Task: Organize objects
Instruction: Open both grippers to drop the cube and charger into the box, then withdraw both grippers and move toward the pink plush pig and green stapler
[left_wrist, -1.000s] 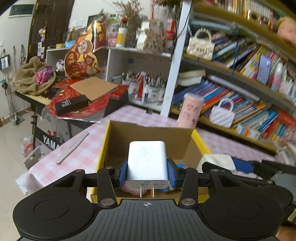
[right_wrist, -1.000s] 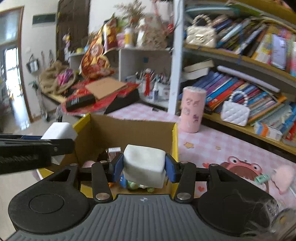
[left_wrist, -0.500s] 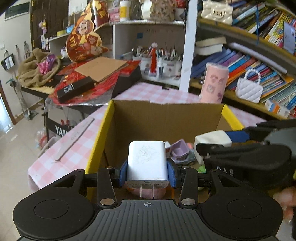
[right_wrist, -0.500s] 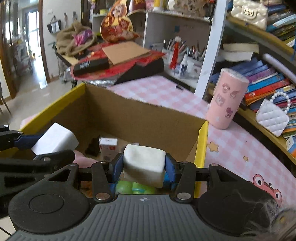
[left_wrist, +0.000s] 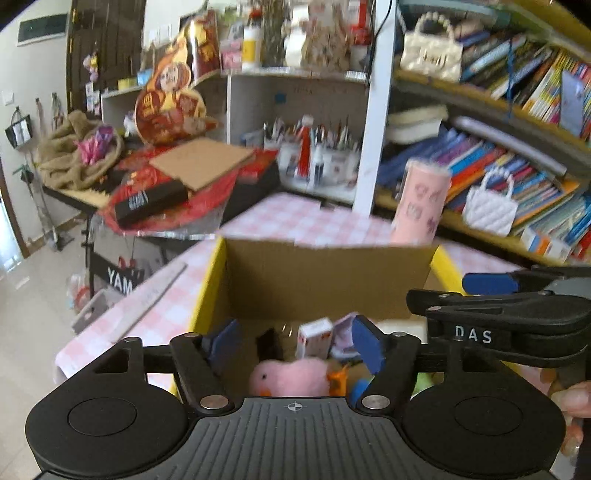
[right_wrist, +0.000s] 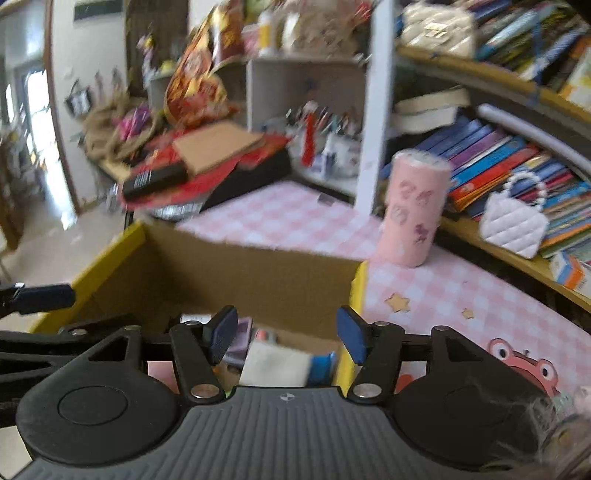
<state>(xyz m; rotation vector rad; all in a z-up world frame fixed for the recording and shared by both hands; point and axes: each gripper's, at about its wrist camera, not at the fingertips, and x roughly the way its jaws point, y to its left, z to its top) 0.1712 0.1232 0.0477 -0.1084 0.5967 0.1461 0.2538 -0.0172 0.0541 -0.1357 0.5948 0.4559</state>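
A cardboard box (left_wrist: 325, 280) with yellow flaps sits on the pink checked table; it also shows in the right wrist view (right_wrist: 258, 280). My left gripper (left_wrist: 295, 345) is open and empty above the box. Below it lie a pink plush toy (left_wrist: 291, 376), a small white carton (left_wrist: 314, 336) and other small items. My right gripper (right_wrist: 284, 334) is open and empty over the box's right side. The white block (right_wrist: 275, 363) lies in the box below it. The white charger is not in sight.
A pink patterned cylinder (right_wrist: 415, 206) stands on the table beyond the box. A white quilted bag (right_wrist: 513, 221) and books fill the shelf at right. A cluttered keyboard stand (left_wrist: 155, 192) stands at left. A ruler (left_wrist: 151, 295) lies on the table's left.
Both grippers have opened and let go: the white charger left the left gripper, the white block dropped from the right gripper into the box. Both views have risen slightly.
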